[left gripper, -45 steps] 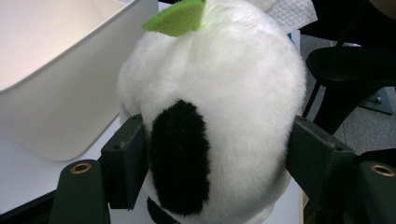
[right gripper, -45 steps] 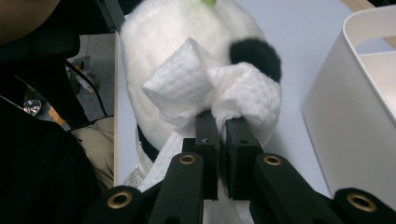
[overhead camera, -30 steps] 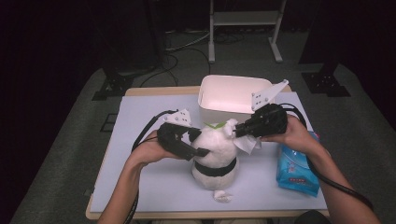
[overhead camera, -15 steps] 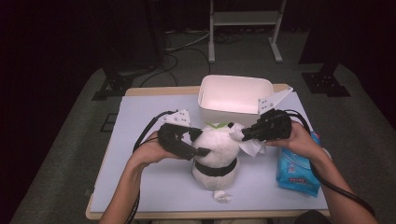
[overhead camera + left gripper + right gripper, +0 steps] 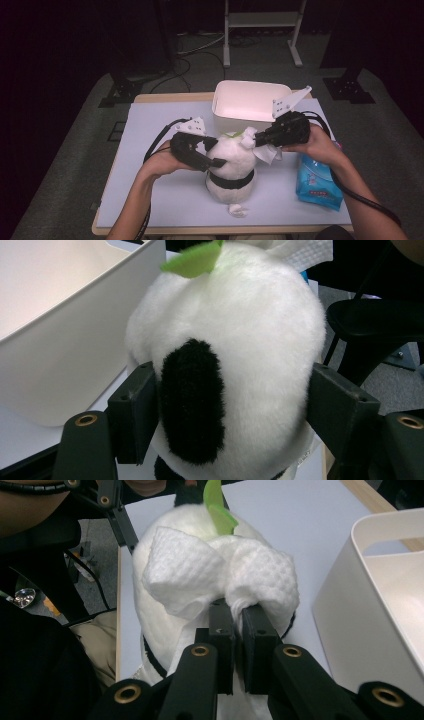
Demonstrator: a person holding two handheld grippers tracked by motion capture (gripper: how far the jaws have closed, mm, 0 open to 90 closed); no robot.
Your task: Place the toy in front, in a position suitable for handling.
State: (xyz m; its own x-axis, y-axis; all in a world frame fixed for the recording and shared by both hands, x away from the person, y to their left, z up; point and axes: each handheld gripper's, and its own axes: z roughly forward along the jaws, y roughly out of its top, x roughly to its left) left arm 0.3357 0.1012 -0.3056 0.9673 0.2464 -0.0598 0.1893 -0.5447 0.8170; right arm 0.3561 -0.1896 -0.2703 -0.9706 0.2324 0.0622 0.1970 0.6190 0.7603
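Plush panda clamped between left gripper jaws, white tissue pinched in right gripper jaws, bare white bin behind.

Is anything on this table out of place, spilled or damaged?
Nothing looks spilled or damaged. One small oddity: a crumpled white scrap lies loose at the foot of the plush panda, which the left gripper clamps by the head while the right gripper presses a tissue against it.
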